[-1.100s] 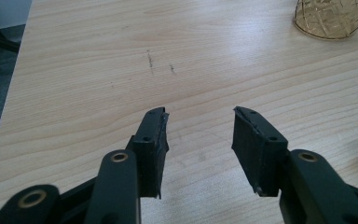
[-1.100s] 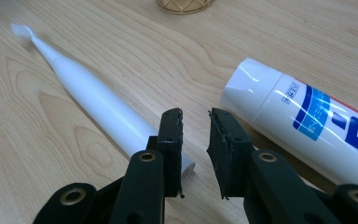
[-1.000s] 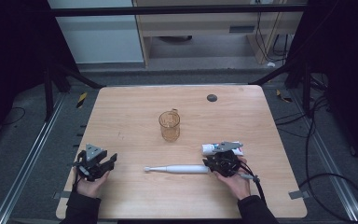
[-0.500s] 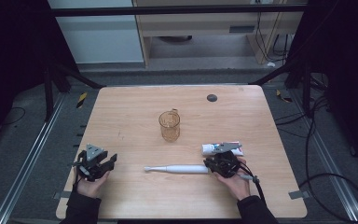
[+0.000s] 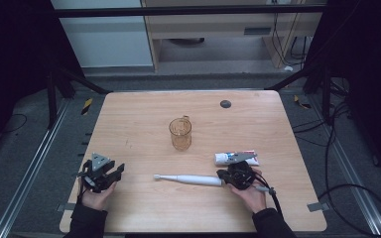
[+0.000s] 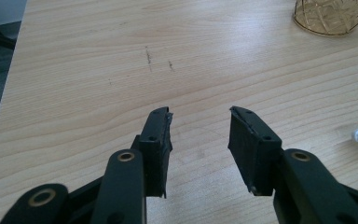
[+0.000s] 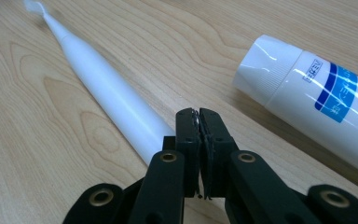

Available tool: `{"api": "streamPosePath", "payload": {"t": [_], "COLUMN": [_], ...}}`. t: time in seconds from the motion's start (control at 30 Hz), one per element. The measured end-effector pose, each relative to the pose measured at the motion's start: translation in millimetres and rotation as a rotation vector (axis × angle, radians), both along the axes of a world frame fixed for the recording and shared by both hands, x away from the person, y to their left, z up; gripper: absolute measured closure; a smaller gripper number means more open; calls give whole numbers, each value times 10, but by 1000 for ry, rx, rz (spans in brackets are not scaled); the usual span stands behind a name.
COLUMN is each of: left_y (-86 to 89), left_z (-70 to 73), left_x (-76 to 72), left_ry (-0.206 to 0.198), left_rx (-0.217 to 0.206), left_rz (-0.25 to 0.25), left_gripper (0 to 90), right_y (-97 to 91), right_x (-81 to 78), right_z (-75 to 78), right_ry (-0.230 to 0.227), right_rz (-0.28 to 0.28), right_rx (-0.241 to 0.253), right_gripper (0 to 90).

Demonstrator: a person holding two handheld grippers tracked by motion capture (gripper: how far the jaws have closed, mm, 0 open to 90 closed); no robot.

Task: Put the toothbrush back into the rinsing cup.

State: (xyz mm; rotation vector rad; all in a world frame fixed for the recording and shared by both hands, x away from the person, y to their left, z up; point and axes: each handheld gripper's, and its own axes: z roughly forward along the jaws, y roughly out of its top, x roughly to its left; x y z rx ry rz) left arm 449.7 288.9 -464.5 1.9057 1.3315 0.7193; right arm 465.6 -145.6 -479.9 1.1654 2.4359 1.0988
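Observation:
A white electric toothbrush [image 5: 191, 179] [image 7: 107, 88] lies flat near the table's front, its head pointing left. My right gripper [image 5: 224, 177] [image 7: 199, 112] sits at the handle's right end. Its jaws have just been closing and now stand pressed together with nothing between them; the handle runs along their left side. A white and blue toothpaste tube [image 5: 236, 158] [image 7: 317, 93] lies just beyond that gripper. My left gripper [image 5: 115, 174] [image 6: 199, 116] rests at the front left, open over bare wood. An amber glass cup [image 5: 180, 134] [image 6: 333, 16] stands upright mid-table.
The wooden table [image 5: 129, 119] has a small black round disc [image 5: 225, 104] near its far edge. Dark metal frame posts stand at both far corners, and cables lie on the floor to the right.

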Motion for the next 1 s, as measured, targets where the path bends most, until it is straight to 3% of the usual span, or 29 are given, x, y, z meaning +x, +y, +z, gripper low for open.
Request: {"api": "streamPosePath", "payload": {"t": [1.0], "left_y": [-7], "left_z": [8], "left_x": [-10], "left_ry": [-3], "left_rx": [-3], "left_rz": [-4], "left_gripper": [582], "right_y": [89], "right_x": [-115], "right_z": [-31], "right_ry": [27], "right_rz": [51], "right_rx": [-5], "right_gripper": [871]}}
